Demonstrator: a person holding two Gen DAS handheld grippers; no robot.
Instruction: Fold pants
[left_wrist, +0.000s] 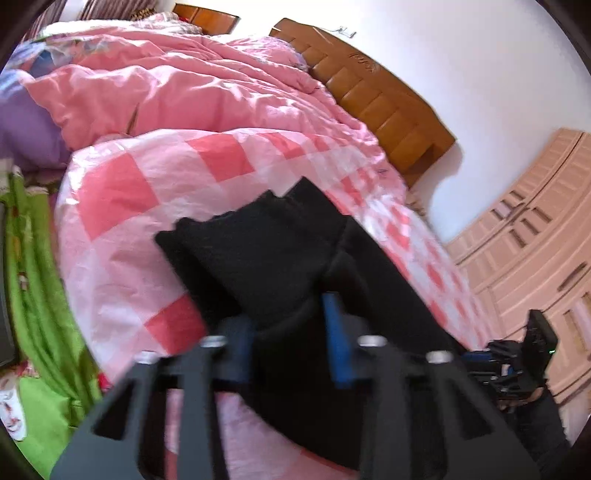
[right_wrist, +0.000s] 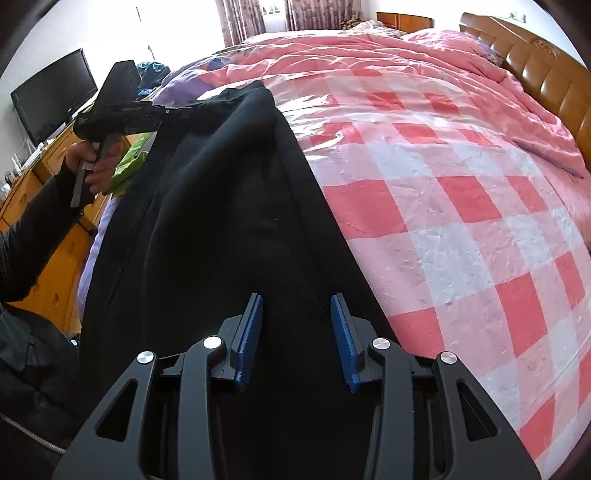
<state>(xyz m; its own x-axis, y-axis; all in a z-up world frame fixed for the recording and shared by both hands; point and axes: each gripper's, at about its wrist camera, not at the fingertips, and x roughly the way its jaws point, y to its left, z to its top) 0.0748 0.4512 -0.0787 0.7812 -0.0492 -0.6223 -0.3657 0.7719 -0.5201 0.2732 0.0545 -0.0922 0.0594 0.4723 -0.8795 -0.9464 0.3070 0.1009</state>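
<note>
From my left wrist camera, the left tool (left_wrist: 291, 332) has black cloth of the pants (left_wrist: 266, 254) bunched between its blue fingers (left_wrist: 338, 343); the picture is blurred, but I read it as clenched on the fabric. The pants run away from the tool across the checked sheet (left_wrist: 122, 192) on the bed (left_wrist: 391, 107), their far end showing several stacked edges. A crumpled pink quilt (left_wrist: 177, 85) lies beyond the sheet, against the wooden headboard. At the lower right edge I see the right tool (left_wrist: 517, 365), low beside the pants. From my right wrist camera, the right tool (right_wrist: 297, 332) is released, its fingers (right_wrist: 251, 332) well apart with the pants (right_wrist: 221, 206) lying flat beneath and between them. The pants stretch in a long band along the left side of the sheet (right_wrist: 461, 206). At the far end the left tool (right_wrist: 184, 110), held in a hand (right_wrist: 92, 166), meets the cloth, though I cannot tell its grip from here.
</note>
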